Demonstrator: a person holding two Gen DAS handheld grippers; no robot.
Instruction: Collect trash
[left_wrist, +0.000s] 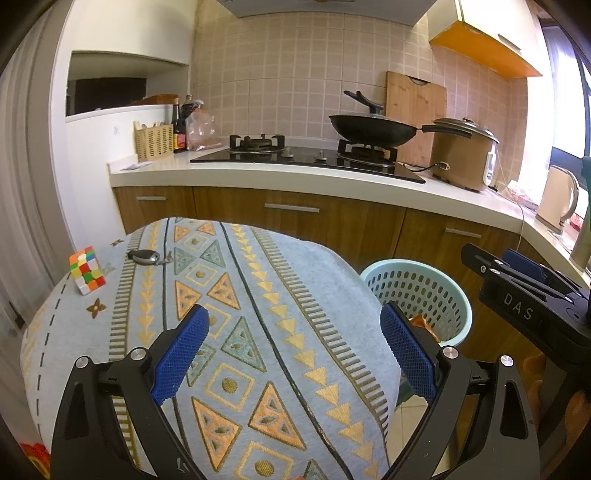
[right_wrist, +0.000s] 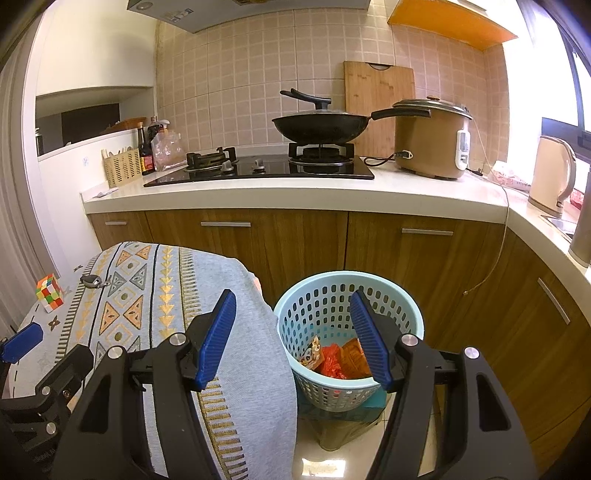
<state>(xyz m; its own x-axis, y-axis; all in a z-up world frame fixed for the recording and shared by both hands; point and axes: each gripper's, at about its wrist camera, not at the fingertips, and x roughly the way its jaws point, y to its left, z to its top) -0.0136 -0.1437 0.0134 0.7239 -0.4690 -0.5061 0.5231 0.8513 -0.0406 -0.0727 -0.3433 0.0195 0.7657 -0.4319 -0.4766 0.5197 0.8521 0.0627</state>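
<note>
A light blue basket (right_wrist: 349, 332) full of little holes is seen low in the middle of the right wrist view, beside the patterned cloth (right_wrist: 155, 310). Crumpled orange and red wrappers (right_wrist: 338, 360) are piled inside it. Both the right gripper (right_wrist: 293, 338) and the left gripper (left_wrist: 293, 350) are held open, with nothing between the blue pads.

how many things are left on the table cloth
2: a cube near the far left edge, and a car key just right of it. The table's near end is hidden behind the claws.
</note>
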